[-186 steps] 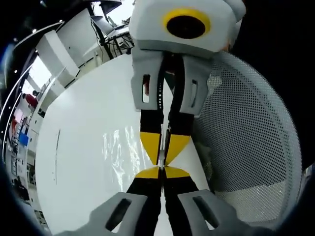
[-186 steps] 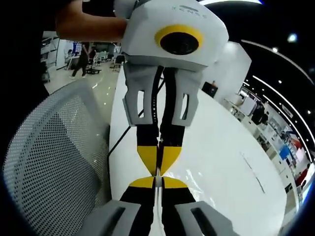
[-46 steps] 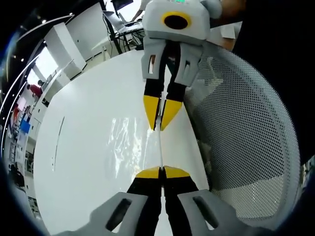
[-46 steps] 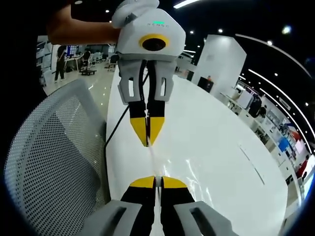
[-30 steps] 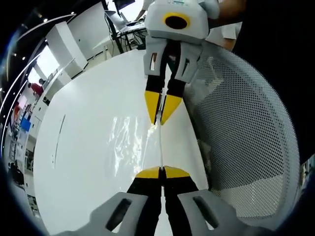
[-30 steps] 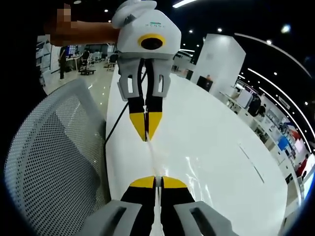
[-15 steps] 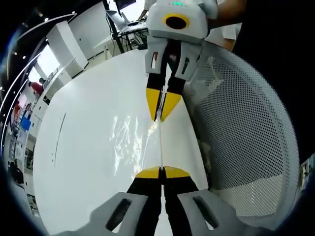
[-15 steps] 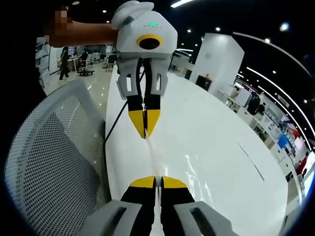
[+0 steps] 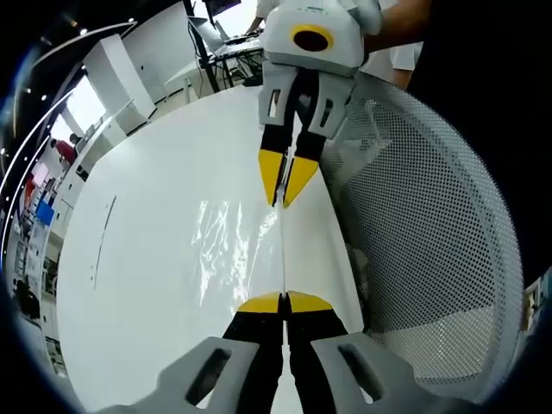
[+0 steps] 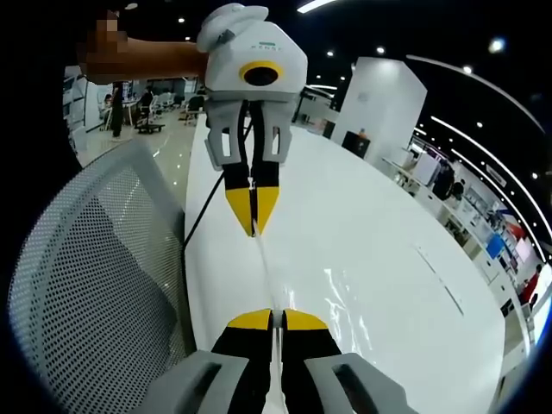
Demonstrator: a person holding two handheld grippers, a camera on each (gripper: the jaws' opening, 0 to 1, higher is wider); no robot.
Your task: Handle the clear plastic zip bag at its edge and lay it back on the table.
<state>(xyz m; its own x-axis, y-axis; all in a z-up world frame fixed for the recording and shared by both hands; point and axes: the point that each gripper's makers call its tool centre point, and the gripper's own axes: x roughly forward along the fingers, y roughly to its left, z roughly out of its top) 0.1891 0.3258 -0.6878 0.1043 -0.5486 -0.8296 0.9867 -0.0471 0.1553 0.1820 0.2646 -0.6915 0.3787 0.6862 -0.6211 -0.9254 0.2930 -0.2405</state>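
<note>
One clear plastic zip bag (image 9: 231,250) was stretched between two grippers above a white table (image 9: 147,216), its top edge pulled into a thin taut line while the rest of the film hung down toward the tabletop, showing only as rippled glare. The left gripper (image 9: 283,304) had its jaws closed tight on the near end of that edge in the left gripper view, and the right gripper (image 9: 285,200) pinched the far end, its yellow tips drawn together. From the right gripper view the same held: the right gripper (image 10: 272,319) was clamped on the edge close to the camera, with the left gripper (image 10: 252,226) nipping it farther along. The bag (image 10: 345,297) looked very light, thin and limp, likely slippery and prone to sagging or folding on itself, so the stiffer zip edge seemed the sensible place to hold, as both jaws did. One mesh chair back (image 9: 431,224) stood just beside the table's edge, to the right in the left gripper view. A person's forearm (image 10: 155,56) reached to the left gripper.
</note>
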